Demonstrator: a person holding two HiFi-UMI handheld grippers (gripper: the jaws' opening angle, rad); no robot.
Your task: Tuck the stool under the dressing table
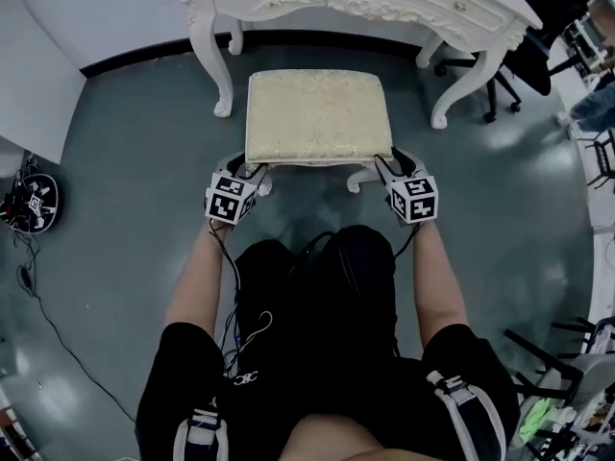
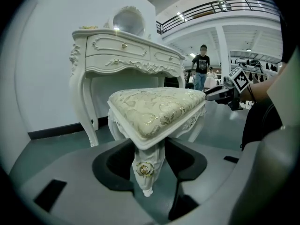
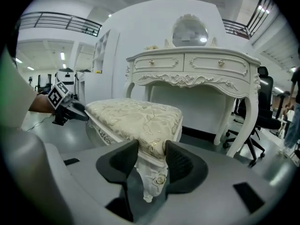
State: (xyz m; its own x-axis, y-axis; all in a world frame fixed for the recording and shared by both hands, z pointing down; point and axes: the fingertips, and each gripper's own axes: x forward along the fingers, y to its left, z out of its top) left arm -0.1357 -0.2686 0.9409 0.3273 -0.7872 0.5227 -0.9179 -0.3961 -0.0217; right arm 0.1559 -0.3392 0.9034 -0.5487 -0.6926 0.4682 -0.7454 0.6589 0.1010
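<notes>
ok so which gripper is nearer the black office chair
Right. The right gripper is at the stool's near right corner, on the black office chair's side; the left gripper is at the near left corner, across the seat from it.

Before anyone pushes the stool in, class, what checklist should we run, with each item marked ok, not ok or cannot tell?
1. Left tongs placed at a near corner of the stool: ok, the corner sits between the jaws.
2. Left grip firm: cannot tell, gaps show beside the stool's leg.
3. Right tongs clamped on the other near corner: ok, both jaws lie against the stool.
4. Stool lined up with the opening under the dressing table: ok.
5. Nothing lying between stool and dressing table: ok in the head view.
6. Stool tucked under: not ok, it stands out in front.
</notes>
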